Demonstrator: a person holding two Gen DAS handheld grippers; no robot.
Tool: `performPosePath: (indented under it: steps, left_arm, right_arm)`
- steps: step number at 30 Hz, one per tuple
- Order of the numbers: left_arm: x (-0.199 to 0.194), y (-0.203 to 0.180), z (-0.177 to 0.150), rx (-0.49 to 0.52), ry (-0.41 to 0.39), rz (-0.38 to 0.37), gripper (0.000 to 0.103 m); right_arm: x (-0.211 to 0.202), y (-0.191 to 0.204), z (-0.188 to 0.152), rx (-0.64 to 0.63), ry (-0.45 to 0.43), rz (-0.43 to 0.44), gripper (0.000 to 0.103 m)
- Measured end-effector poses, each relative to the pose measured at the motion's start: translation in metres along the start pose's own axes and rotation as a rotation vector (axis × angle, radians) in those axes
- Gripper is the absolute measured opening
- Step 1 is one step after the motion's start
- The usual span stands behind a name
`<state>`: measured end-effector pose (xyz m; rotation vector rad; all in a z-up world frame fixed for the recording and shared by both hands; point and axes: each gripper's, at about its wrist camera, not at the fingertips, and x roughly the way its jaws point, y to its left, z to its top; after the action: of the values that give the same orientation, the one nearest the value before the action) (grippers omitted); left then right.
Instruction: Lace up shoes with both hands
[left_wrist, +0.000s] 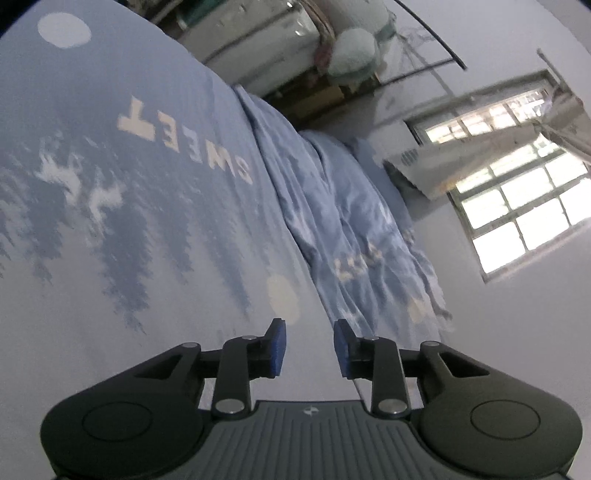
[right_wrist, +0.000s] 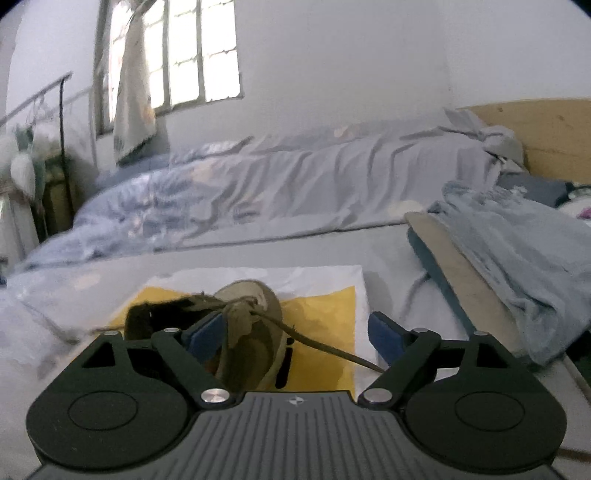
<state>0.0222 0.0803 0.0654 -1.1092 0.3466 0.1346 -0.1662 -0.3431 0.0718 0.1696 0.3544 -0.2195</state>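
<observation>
Lace (right_wrist: 325, 347) trails lower right from the shoe (right_wrist: 255, 332), between the right gripper (right_wrist: 299, 332)'s wide, empty jaws. Close there; the left gripper (left_wrist: 309, 349), parted and empty, sees only bedding (left_wrist: 147, 184).

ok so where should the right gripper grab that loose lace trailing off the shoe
Probably mid-run on the lace, where it stretches free over the yellow sheet, clear of the shoe. Come from above with the right gripper, its jaws already wide, set across the strand. The knot end sits bunched against the shoe's tongue, harder to pinch cleanly.
</observation>
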Motion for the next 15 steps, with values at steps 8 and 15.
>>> performPosePath:
  steps: [8,15]
  left_arm:
    - [-0.015,-0.028,-0.009,0.104,0.041,-0.120,0.044]
    - [-0.030,-0.086,-0.057,0.327,0.146,-0.365,0.064]
  right_arm:
    - [-0.030,-0.045,0.003,0.175,-0.027,-0.099,0.096]
    - [-0.055,-0.077,-0.002,0.203,-0.044,-0.185,0.096]
